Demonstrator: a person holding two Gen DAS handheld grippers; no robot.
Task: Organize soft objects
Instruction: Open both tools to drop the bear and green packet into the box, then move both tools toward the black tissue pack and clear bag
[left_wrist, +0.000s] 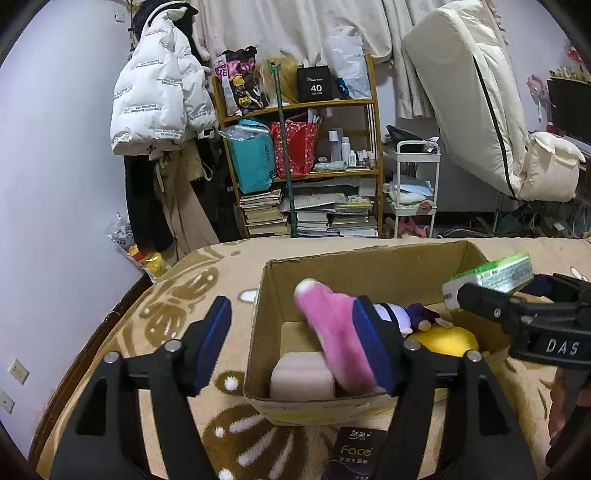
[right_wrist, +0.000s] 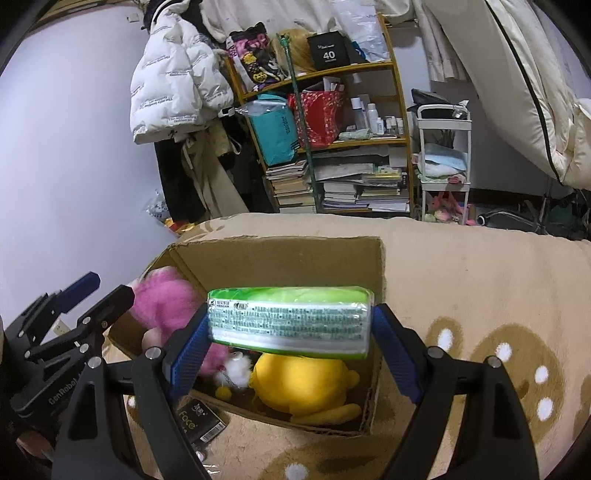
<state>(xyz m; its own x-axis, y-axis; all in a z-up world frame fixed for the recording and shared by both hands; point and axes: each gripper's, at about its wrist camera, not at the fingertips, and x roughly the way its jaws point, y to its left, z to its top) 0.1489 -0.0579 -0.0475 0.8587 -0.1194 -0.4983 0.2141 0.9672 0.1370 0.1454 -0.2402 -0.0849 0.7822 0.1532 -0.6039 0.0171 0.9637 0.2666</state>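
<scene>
Spanning right tool (right_wrist: 291, 345), tissue pack (right_wrist: 290, 321), above box (right_wrist: 280, 258)

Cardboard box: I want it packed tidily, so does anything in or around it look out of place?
Mostly tidy. The pink plush leans tilted across the cardboard box instead of lying flat, and a dark Face tissue pack lies on the blanket outside the box's near wall. The box rim is ragged.
</scene>
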